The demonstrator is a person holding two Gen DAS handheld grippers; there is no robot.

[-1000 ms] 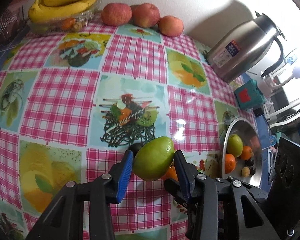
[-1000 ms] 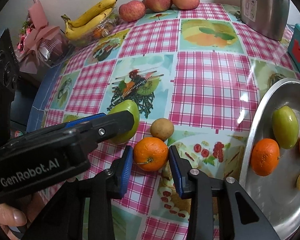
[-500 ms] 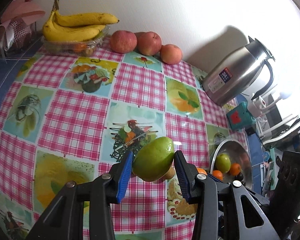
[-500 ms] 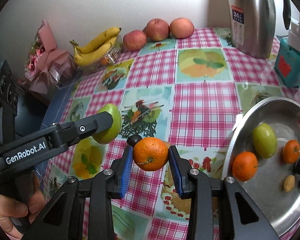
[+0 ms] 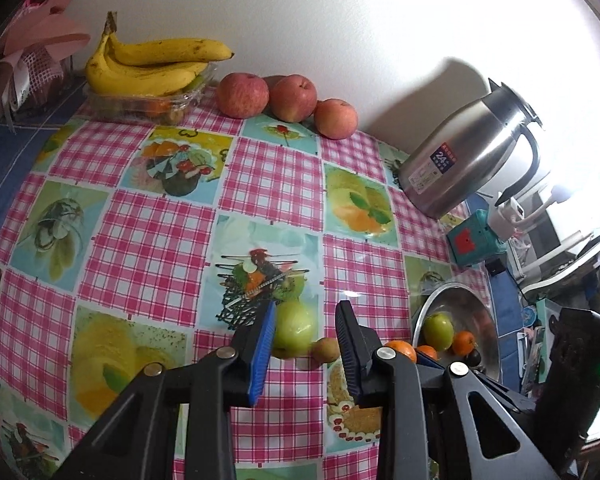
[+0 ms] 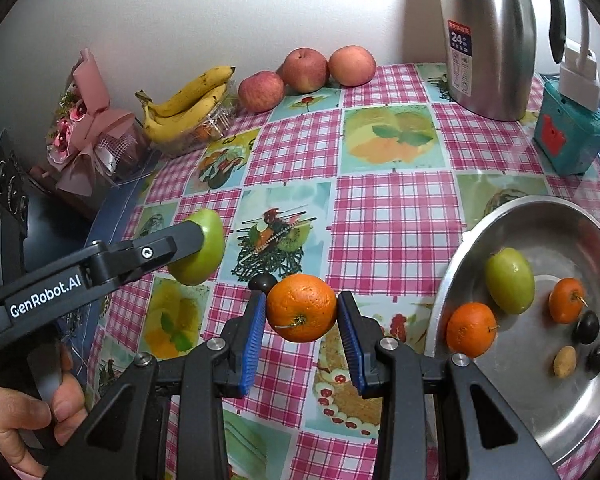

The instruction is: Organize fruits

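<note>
In the left wrist view a blurred green fruit (image 5: 294,328) shows beyond my left gripper (image 5: 306,312). It lies by the left pad, with a clear gap to the right pad. The jaws are closing and do not press on it. In the right wrist view the same green fruit (image 6: 200,252) sits half hidden behind the left gripper's fingertip (image 6: 180,242). My right gripper (image 6: 301,316) is shut on an orange (image 6: 300,300), held above the cloth. The metal bowl (image 6: 460,264) at the right holds a green fruit (image 6: 510,280), two oranges and small dark and brown fruits.
A small brown fruit (image 5: 325,350) and a dark one (image 6: 262,282) lie on the checked cloth. Bananas (image 5: 148,68), three apples (image 5: 292,96), a steel kettle (image 6: 488,36), a teal box (image 6: 568,136) and a pink bouquet (image 6: 88,128) line the far edge. A hand (image 6: 28,420) holds the left gripper.
Both grippers rose off the cloth, each with its fruit. Since then the green fruit has slipped from between the left pads, and those jaws stand narrower. The orange stays gripped.
</note>
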